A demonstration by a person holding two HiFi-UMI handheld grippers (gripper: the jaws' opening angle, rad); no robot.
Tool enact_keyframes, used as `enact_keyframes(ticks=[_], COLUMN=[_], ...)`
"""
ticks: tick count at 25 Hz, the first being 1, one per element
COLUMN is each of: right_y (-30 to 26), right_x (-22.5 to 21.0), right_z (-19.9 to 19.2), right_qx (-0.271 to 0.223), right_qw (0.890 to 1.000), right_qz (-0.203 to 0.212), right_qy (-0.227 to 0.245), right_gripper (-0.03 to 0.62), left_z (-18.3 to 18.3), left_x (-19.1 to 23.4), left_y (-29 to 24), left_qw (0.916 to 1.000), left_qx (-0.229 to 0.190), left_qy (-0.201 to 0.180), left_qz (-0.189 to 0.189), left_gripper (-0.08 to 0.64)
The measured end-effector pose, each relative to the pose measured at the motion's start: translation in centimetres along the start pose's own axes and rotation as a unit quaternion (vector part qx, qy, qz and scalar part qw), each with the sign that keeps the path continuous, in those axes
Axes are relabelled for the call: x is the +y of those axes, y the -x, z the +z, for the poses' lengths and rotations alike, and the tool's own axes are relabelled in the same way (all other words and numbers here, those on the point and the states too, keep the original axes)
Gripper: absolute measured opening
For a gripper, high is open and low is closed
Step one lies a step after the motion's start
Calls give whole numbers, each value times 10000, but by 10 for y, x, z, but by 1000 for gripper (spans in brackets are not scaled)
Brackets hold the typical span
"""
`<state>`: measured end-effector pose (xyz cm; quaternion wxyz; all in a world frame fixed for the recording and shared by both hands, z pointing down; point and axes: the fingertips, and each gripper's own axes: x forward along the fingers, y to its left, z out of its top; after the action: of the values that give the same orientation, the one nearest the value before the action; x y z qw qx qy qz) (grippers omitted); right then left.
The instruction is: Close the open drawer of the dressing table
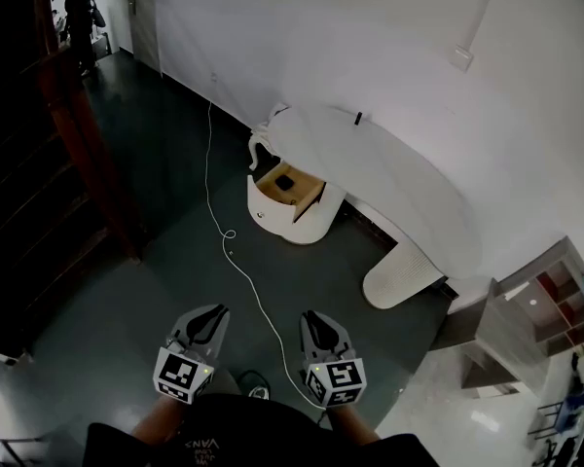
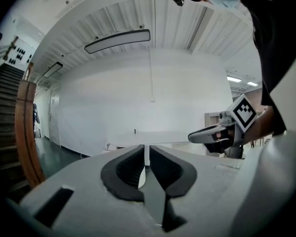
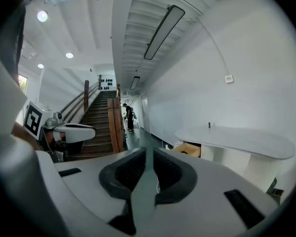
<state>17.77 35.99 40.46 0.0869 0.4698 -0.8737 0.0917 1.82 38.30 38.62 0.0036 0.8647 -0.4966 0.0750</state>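
Note:
The white dressing table stands against the wall, some way ahead of me. Its wood-lined drawer is pulled open at the left end, with a small dark item inside. The same open drawer shows under the tabletop in the right gripper view. Both grippers are low and near me, far from the table. My left gripper is shut and holds nothing, as its own view confirms. Beside it, my right gripper is likewise shut with nothing in it.
A white cable snakes across the dark floor from the wall towards my feet. A staircase with a wooden rail rises at the left. A person stands far back left. A shelf unit stands at the right.

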Motion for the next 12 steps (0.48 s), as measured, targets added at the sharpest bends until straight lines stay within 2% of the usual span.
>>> enact_keyframes(ticks=[1, 2, 4, 8, 12], right_y=[-1, -3, -6, -24, -55], right_x=[-1, -2, -4, -6, -14], right_z=[-2, -4, -6, -6, -1], right_qx=[12, 24, 29, 31, 54], right_qw=[10000, 10000, 9999, 9998, 9998], right_qz=[21, 30, 43, 87, 13], right_qy=[-37, -73, -124, -166, -182], right_gripper=[89, 126, 127, 172, 183], left_z=[-3, -6, -13, -19, -23], left_x=[-1, -2, -1, 11, 35], left_y=[0, -1, -3, -17, -41], left_qw=[10000, 9999, 9997, 9990, 9985], left_qx=[32, 75, 172, 231, 318], left_qy=[38, 82, 192, 359, 386], left_qz=[-5, -11, -43, -87, -205], left_gripper=[24, 47, 188, 206, 221])
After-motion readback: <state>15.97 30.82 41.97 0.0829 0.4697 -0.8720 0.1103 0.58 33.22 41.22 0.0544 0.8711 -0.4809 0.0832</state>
